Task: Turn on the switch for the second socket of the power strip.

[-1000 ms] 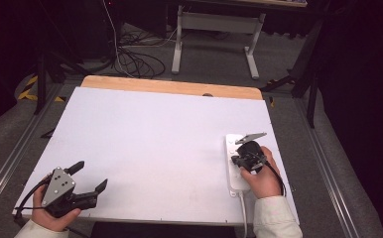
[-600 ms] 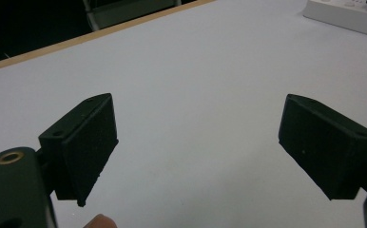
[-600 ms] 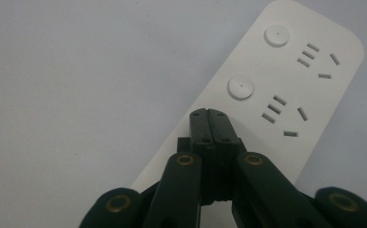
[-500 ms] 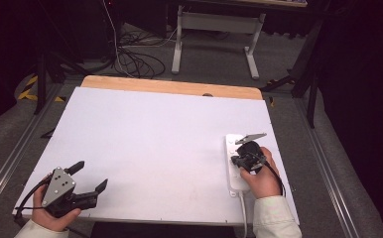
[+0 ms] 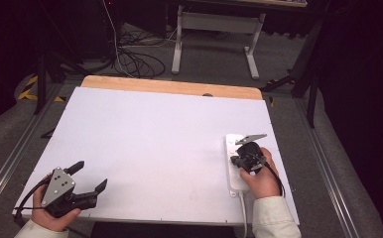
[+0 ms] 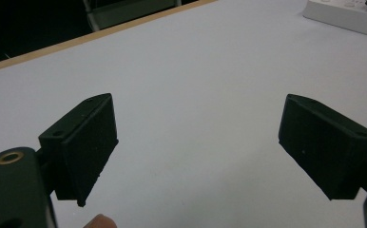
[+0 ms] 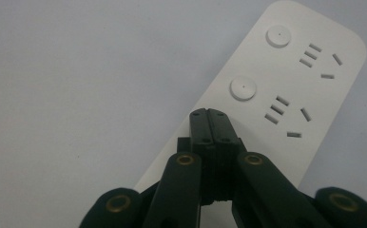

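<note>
A white power strip (image 5: 232,143) lies near the table's right edge, with round switch buttons (image 7: 243,88) and socket slots along it. My right gripper (image 5: 237,161) is shut, with nothing between its jaws. Its tips (image 7: 208,114) sit over the strip's (image 7: 310,80) face, just short of the second round button; whether they touch it I cannot tell. My left gripper (image 5: 91,174) is held at the table's front left corner, wide open and holding nothing. In the left gripper view its jaws (image 6: 196,142) frame bare table, with the strip (image 6: 348,16) far off at top right.
The white tabletop (image 5: 150,139) has a wooden strip (image 5: 169,87) along its far edge. The power strip's cord (image 5: 242,218) runs off the front edge beside the right sleeve. Beyond the table are floor cables (image 5: 130,54) and a stand's legs (image 5: 214,29).
</note>
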`<state>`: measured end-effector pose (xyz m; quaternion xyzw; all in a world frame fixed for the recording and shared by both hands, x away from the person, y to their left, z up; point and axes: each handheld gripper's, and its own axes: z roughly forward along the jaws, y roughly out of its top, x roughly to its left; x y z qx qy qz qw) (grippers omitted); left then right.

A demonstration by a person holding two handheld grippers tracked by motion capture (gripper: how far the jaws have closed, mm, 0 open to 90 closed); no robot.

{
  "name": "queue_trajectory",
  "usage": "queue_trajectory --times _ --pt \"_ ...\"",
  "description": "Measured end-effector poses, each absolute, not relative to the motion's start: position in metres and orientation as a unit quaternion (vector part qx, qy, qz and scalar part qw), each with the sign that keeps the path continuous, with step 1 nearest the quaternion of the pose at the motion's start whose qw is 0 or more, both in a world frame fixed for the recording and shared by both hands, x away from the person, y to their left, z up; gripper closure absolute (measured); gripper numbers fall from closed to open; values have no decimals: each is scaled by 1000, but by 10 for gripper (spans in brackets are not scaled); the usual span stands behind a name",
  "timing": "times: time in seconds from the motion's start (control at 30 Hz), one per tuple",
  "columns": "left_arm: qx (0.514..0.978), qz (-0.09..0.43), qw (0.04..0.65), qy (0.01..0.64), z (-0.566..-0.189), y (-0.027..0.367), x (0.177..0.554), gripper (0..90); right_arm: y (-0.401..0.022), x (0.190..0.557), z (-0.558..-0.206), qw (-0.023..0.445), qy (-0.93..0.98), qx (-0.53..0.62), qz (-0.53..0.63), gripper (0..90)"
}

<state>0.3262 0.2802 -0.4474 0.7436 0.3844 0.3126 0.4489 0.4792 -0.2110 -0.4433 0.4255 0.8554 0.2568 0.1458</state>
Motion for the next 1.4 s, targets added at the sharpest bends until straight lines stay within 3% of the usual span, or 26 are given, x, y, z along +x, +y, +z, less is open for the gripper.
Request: queue_trajectory --times 1.4 --pt "744 312 447 385 -447 280 327 130 -211 454 -405 192 839 398 319 878"
